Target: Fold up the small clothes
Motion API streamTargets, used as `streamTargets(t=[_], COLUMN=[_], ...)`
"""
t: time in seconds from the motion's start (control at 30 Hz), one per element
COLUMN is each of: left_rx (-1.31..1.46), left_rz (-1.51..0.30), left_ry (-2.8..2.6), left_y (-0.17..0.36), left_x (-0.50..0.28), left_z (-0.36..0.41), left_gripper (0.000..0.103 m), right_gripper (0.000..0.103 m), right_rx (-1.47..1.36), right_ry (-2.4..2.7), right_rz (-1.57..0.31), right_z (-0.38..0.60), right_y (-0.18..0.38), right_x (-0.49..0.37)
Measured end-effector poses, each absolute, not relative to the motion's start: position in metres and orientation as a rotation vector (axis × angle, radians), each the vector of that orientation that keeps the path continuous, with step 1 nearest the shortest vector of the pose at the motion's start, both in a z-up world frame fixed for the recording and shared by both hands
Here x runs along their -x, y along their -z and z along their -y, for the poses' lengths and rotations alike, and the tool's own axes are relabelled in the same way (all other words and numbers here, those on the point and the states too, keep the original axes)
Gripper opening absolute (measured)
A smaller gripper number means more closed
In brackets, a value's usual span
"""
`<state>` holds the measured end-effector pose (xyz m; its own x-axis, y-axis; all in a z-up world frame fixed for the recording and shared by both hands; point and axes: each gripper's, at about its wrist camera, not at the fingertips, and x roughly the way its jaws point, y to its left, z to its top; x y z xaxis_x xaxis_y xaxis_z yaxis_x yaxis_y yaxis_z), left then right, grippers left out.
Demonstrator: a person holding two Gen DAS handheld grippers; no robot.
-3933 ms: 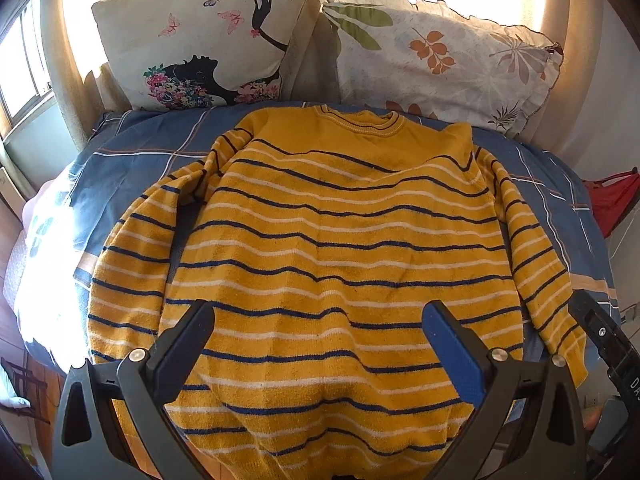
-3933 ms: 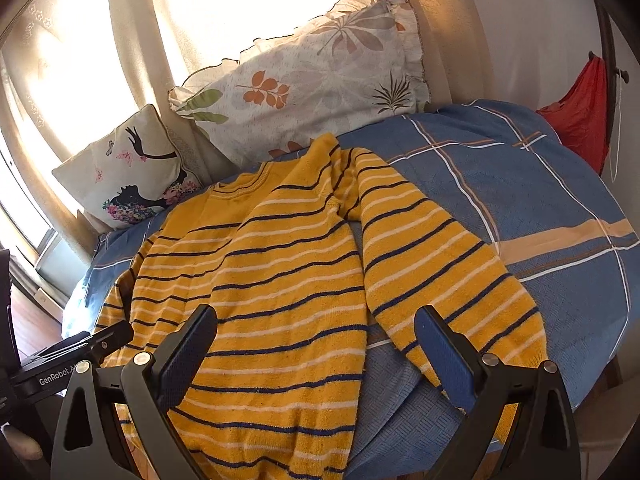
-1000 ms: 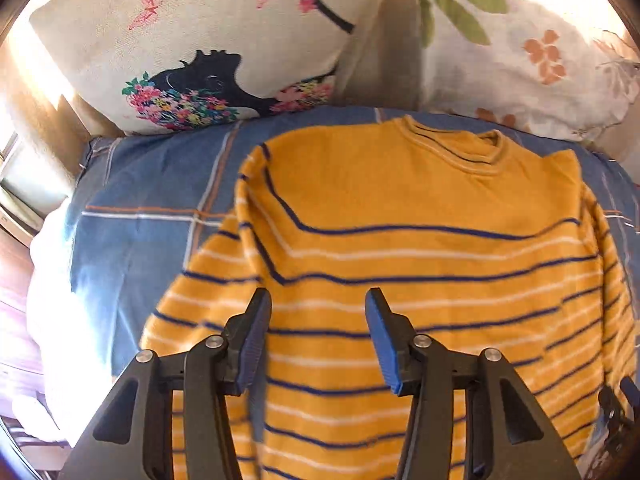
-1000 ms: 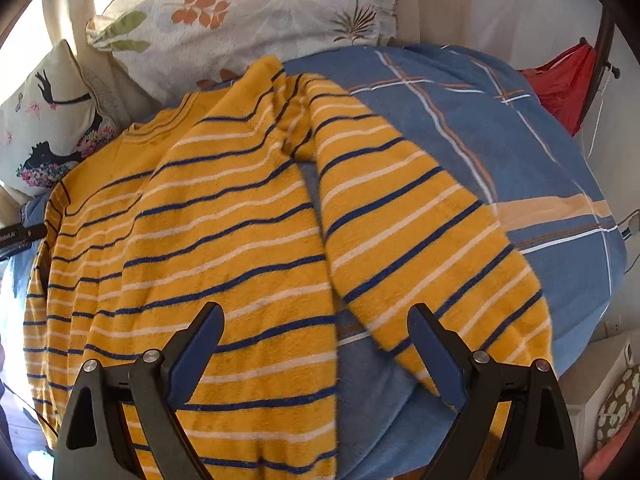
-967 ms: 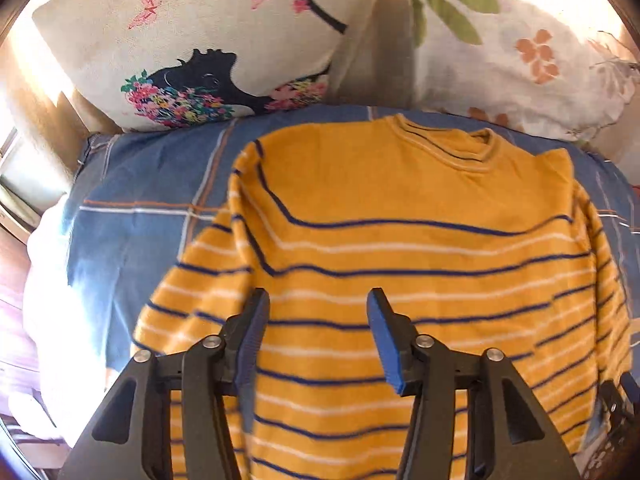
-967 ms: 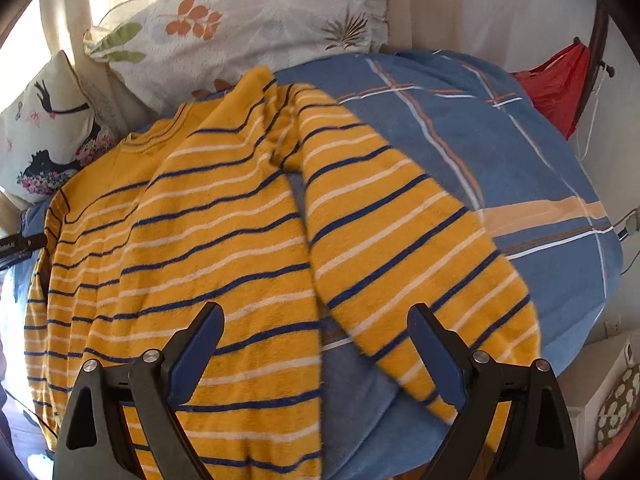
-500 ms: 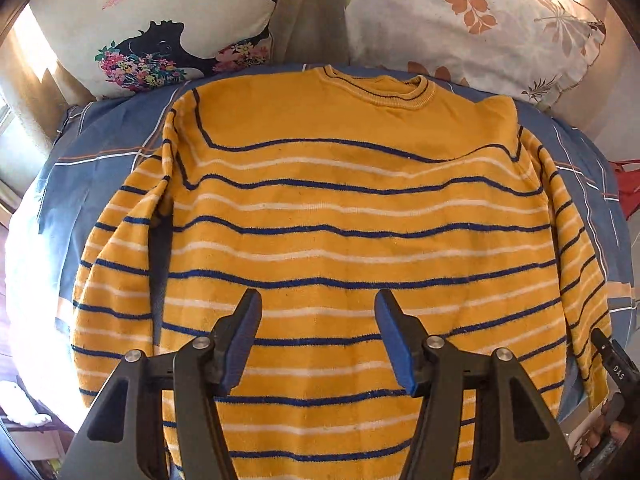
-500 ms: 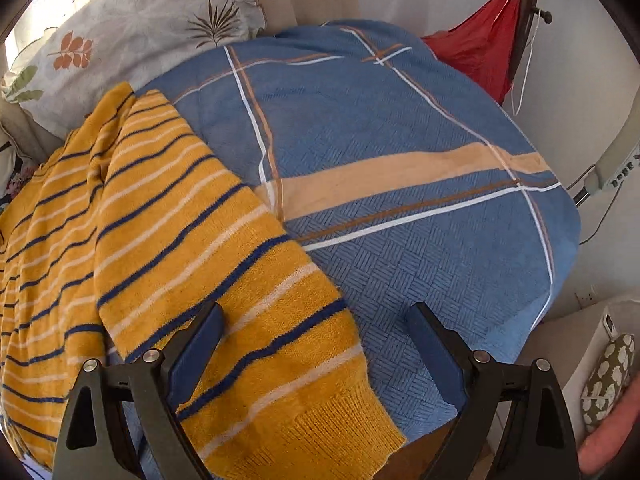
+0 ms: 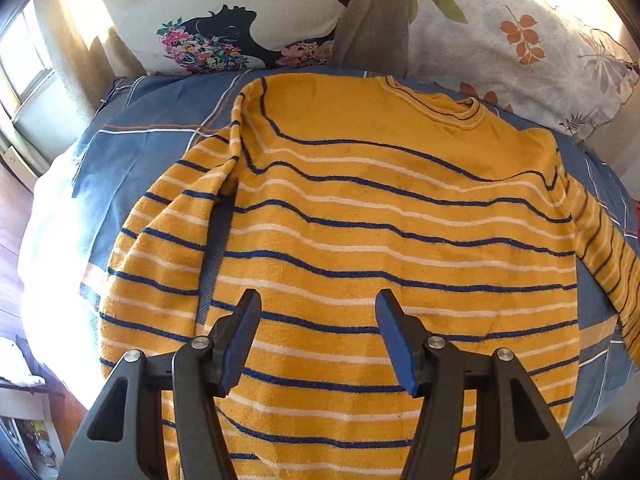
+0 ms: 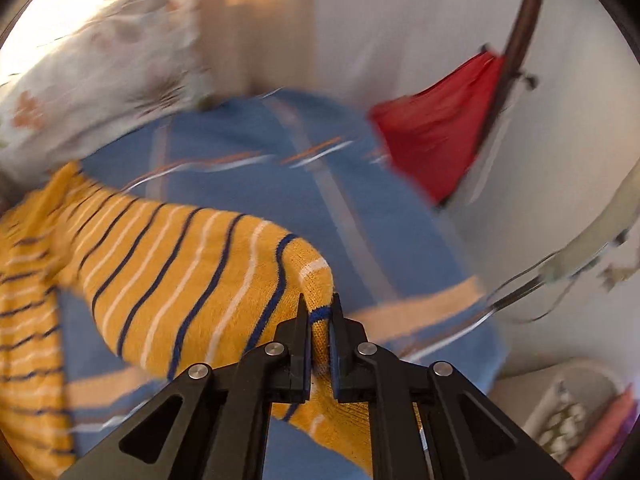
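A yellow sweater (image 9: 380,216) with navy and white stripes lies flat on the blue bed cover (image 9: 132,152), collar toward the pillows. My left gripper (image 9: 318,320) is open and empty, hovering above the sweater's lower body. My right gripper (image 10: 319,312) is shut on the sweater's right sleeve (image 10: 180,276) near the cuff and holds that end lifted off the cover. The right wrist view is blurred by motion.
Two patterned pillows (image 9: 240,12) (image 9: 520,36) stand at the head of the bed. A red bag (image 10: 436,128) hangs on a stand by the wall to the right. The bed's edge (image 10: 480,344) drops off close to my right gripper.
My right gripper has closed on the right sleeve near the cuff and lifted it. My left gripper has shifted over the sweater and stays open.
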<state>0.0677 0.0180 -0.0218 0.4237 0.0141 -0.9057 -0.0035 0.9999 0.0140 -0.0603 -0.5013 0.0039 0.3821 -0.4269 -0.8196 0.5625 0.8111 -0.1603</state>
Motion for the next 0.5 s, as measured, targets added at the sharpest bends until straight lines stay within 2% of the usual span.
streamTargets(t=[0.17,0.37,0.43,0.5], left_rx=[-0.016,-0.027,-0.029,-0.027], left_rz=[-1.155,-1.170,-1.175,-1.179], left_ry=[-0.026,-0.021,-0.017,-0.008], left_y=[0.028,0.033,0.034,0.037], left_x=[-0.067,-0.065,-0.065,-0.064], left_z=[-0.023,-0.021,-0.020,-0.019], left_gripper=[0.059,0.059,0.059,0.059], right_gripper=[0.006,0.008,0.019,0.041], right_rx=[-0.086,-0.066,-0.117,-0.240], right_ry=[0.757,0.724,0.725,0.722], right_rz=[-1.037,-1.109,-1.099,-1.038], right_z=[0.558,0.566,0.569,0.578], right_y=[0.002,0.034,0.033,0.022], right_x=[0.026,-0.004,0.003,0.019])
